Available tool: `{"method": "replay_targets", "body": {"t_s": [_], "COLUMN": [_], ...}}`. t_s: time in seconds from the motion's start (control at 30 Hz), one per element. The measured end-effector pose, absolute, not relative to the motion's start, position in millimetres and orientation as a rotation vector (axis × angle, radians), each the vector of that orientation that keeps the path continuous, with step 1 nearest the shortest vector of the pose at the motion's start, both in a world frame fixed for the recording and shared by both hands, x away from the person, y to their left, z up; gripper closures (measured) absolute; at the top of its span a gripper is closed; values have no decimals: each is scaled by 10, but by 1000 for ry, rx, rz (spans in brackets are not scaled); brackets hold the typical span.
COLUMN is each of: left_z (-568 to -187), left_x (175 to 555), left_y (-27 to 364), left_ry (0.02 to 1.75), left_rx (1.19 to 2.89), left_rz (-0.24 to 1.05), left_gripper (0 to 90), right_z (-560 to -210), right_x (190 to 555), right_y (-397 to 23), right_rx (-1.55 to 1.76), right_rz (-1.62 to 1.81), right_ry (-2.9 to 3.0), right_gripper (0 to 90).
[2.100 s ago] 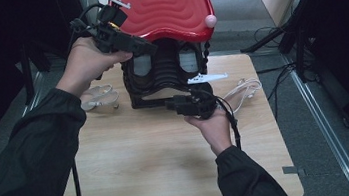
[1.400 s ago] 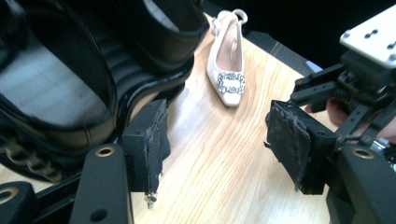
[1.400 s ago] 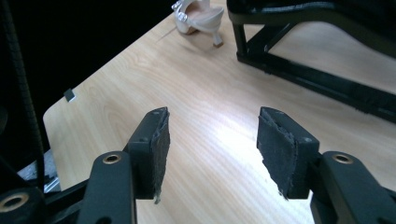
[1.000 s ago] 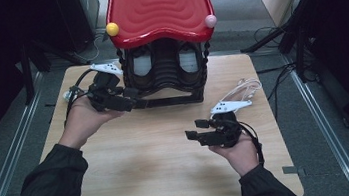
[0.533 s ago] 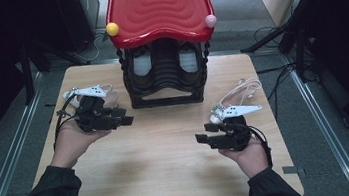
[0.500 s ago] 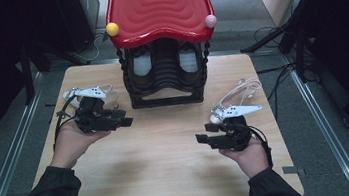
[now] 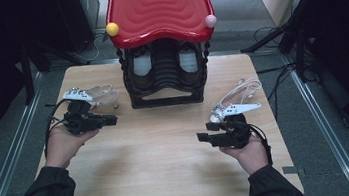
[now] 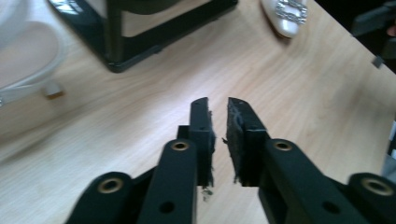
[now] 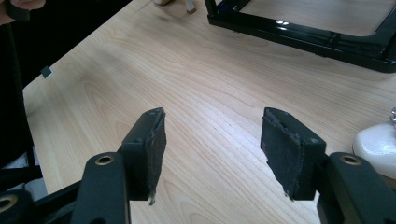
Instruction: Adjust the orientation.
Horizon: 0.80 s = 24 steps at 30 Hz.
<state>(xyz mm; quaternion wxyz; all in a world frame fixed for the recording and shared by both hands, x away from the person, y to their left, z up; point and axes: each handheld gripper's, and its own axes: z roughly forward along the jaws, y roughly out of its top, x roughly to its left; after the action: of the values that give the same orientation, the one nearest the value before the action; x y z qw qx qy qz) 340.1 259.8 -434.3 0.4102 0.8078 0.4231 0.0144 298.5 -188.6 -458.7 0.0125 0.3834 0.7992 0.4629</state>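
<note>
Near edge of the counter (image 7: 172,174), at the right: right gripper (image 7: 204,130) held in a hand in a dark sleeve, pointing left across the bare wood, jaws spread wide with nothing between the pads (image 9: 152,149). Just behind it and close by: a white sandal (image 7: 237,101) with thin straps, lying on the counter apart from the jaws, its pale edge seen low at the side of the right gripper view (image 9: 376,142). A little farther, at the left: left gripper (image 7: 112,119) in the other hand, pointing right, jaws just closed down to a narrow slit, no thing between them, only wood beneath (image 8: 218,116). Right behind that hand: a second white sandal (image 7: 92,94) flat on the counter, near the gripper but not touched by its jaws. Far middle: a black rack (image 7: 164,74) standing on the counter between the two sandals, capped by a wavy red top (image 7: 159,6) with a yellow ball (image 7: 112,29) at its left corner and a pink ball (image 7: 210,21) at its right.
</note>
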Motion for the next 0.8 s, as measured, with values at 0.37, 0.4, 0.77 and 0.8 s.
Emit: {"method": "replay_targets", "body": {"t_s": [0.37,0.4,0.77,0.8], "left_z": [-4385,-4379,-4344,-4324], "left_x": [3703,3741,4043,4066], "left_y": [2877,2904,3114,3130], "left_ry": [1146,1149,1218,1218], "left_rx": [2009,2006,1956,1945], "left_rz": [68,73,84,82], "left_gripper": [900,900,900,900], "right_z": [-4632,-4637,-4660,-4661], "right_x": [2935,2915,2789,2779], "right_y": [-1951,-1962,-2115,-2133], "right_rx": [1235,1237,1291,1297], "right_rz": [1404,1392,1373,1371], "right_ry": [2483,2482,2438,2433], "right_gripper": [400,399,397,398]}}
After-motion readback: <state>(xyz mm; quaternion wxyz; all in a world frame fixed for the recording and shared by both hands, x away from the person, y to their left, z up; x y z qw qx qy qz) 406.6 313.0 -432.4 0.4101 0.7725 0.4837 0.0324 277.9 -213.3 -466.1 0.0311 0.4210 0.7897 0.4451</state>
